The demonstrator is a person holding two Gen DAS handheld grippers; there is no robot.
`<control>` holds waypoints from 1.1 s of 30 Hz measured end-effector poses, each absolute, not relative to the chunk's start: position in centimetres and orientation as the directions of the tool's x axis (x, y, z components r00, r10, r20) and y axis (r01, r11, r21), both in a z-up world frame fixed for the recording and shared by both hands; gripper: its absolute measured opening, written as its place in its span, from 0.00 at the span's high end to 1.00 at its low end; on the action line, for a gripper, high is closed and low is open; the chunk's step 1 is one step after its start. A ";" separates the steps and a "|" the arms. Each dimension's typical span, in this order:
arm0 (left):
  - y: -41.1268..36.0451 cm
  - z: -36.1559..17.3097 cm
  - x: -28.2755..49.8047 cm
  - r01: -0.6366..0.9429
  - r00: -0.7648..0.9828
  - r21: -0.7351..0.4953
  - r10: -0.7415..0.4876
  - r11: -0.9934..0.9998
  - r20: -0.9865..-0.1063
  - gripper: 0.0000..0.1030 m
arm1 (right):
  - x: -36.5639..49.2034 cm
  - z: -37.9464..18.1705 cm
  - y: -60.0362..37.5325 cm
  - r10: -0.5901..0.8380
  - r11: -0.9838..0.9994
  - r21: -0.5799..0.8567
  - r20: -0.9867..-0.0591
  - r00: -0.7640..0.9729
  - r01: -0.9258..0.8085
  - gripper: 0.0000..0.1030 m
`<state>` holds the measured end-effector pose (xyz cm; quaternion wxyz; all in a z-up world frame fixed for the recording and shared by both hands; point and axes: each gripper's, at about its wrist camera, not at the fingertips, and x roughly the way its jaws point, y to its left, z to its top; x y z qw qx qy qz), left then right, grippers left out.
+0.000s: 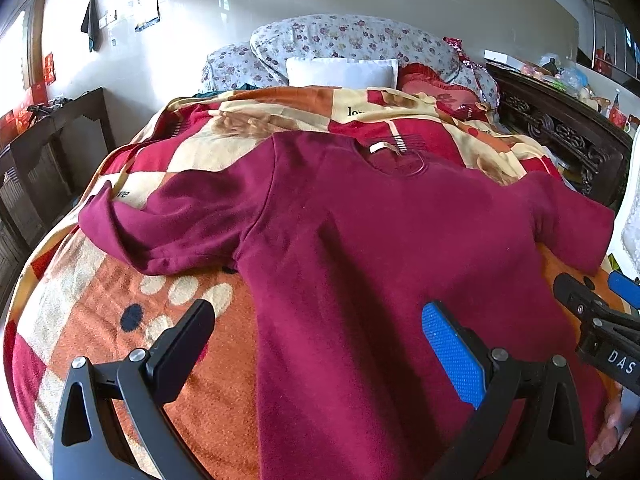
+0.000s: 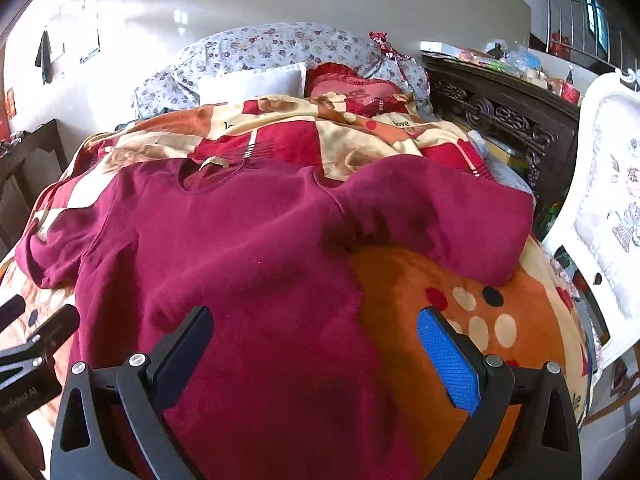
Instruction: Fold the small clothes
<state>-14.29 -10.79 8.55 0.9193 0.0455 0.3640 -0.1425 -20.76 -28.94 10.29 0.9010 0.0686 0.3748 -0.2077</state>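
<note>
A maroon short-sleeved shirt (image 1: 360,240) lies spread face-up on a patterned orange, red and cream blanket (image 1: 100,320) covering a bed, its collar toward the pillows and its hem toward the cameras. Bare blanket lies open on both flanks: to the left of the shirt's body below the left sleeve, and to the right below the right sleeve (image 2: 460,216), where orange fabric with dots shows. A dark carved wooden bed frame (image 2: 500,116) bounds the right side, with a white chair (image 2: 608,200) just beyond the blanket's edge; a dark cabinet (image 1: 60,140) stands off the left side. The left gripper (image 1: 320,344) hangs over the shirt's lower left edge, fingers spread wide and holding nothing. The right gripper (image 2: 316,344) straddles the lower right edge, equally wide apart and empty. The shirt looks mostly flat, with soft ripples at the armpits; whether the hem is smooth cannot be told, as it runs below view.
</note>
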 end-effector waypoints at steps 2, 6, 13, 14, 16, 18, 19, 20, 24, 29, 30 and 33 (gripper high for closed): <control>-10.8 8.4 -14.2 0.296 0.690 -0.025 -0.232 0.955 -0.686 0.00 | -20.6 10.2 -28.9 -0.323 0.906 -0.037 -0.706 0.630 0.423 0.00; -10.7 8.2 -13.9 0.293 0.689 -0.024 -0.228 0.956 -0.688 0.00 | -20.3 9.9 -28.7 -0.312 0.909 -0.031 -0.712 0.629 0.415 0.00; -10.6 7.6 -13.4 0.291 0.684 -0.021 -0.223 0.956 -0.694 0.00 | -19.6 9.6 -28.3 -0.301 0.912 -0.023 -0.714 0.632 0.409 0.00; -10.6 7.5 -13.4 0.291 0.684 -0.019 -0.222 0.957 -0.695 0.00 | -19.5 9.5 -28.3 -0.299 0.913 -0.021 -0.714 0.633 0.408 0.00; -10.5 7.3 -13.2 0.289 0.682 -0.019 -0.220 0.957 -0.697 0.00 | -19.1 9.5 -28.1 -0.299 0.913 -0.020 -0.714 0.633 0.408 0.00; -10.4 7.1 -13.0 0.285 0.680 -0.022 -0.218 0.958 -0.700 0.00 | -19.0 9.4 -28.1 -0.299 0.914 -0.024 -0.715 0.632 0.405 0.00; -10.4 7.0 -12.8 0.284 0.678 -0.024 -0.218 0.959 -0.702 0.00 | -18.7 9.3 -28.0 -0.297 0.915 -0.025 -0.718 0.630 0.402 0.00; -10.3 7.0 -12.6 0.284 0.676 -0.026 -0.219 0.959 -0.704 0.00 | -18.5 9.3 -27.9 -0.295 0.916 -0.026 -0.719 0.629 0.400 0.00; -10.1 6.6 -12.2 0.279 0.673 -0.030 -0.218 0.960 -0.707 0.00 | -17.7 9.1 -27.6 -0.291 0.918 -0.028 -0.724 0.626 0.396 0.00; -9.8 6.3 -11.6 0.269 0.669 -0.036 -0.214 0.962 -0.712 0.00 | -16.9 8.6 -27.2 -0.282 0.921 -0.026 -0.731 0.622 0.388 0.00; -9.7 6.3 -11.4 0.266 0.669 -0.037 -0.212 0.963 -0.713 0.00 | -16.7 8.5 -27.1 -0.280 0.923 -0.026 -0.732 0.622 0.384 0.00; -9.1 6.1 -10.9 0.254 0.667 -0.041 -0.206 0.966 -0.716 0.00 | -15.9 8.3 -26.6 -0.268 0.929 -0.028 -0.737 0.621 0.368 0.00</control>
